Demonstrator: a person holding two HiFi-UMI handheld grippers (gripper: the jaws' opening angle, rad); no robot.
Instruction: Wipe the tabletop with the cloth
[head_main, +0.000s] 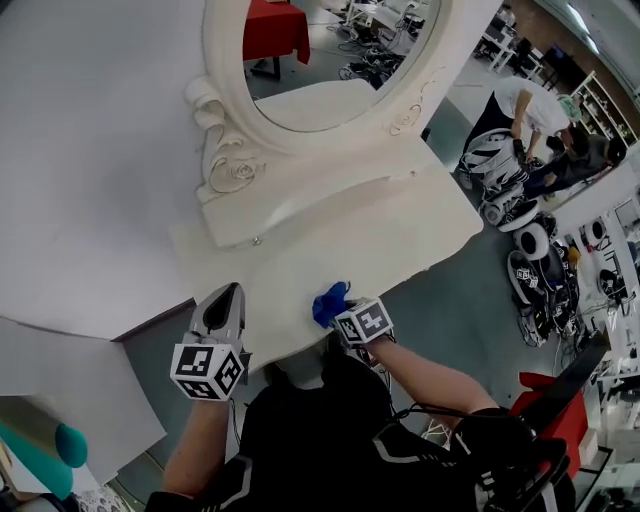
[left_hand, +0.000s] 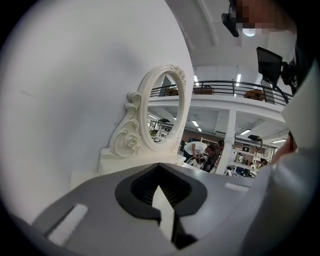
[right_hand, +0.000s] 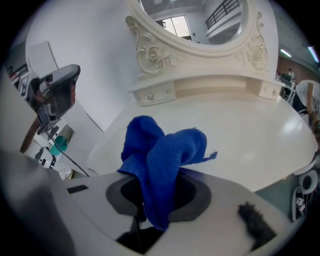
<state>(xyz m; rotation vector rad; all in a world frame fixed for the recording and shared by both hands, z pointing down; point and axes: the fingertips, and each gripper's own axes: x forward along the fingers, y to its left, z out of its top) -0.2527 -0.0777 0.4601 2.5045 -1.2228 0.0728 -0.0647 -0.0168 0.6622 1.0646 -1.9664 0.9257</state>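
- The right claw (head_main: 340, 310) was clamped tight on the blue cloth (head_main: 328, 303), and its own camera left no doubt: jaws squeezed on the fabric, no daylight between them.
- The cloth (right_hand: 161, 152) bunched up out of the right claw (right_hand: 146, 216) in two soft lobes, with a loose corner sticking out to the right.
- From the head camera, that cloth sat over the near edge of the white table (head_main: 410, 235), a little right of centre; whether it touched the surface, I couldn't tell.
- The left claw (head_main: 228, 300) was closed with nothing in it, hanging at the table's near left edge, well clear of the cloth.
- Its camera showed the left claw (left_hand: 162, 207) with tips together, pointed towards the far side.
- Back there stood the oval mirror (head_main: 330, 60) in its carved cream frame, tight against the white wall (head_main: 90, 130).
- Far right, a person (head_main: 530, 108) was bent over beside some equipment on the floor.
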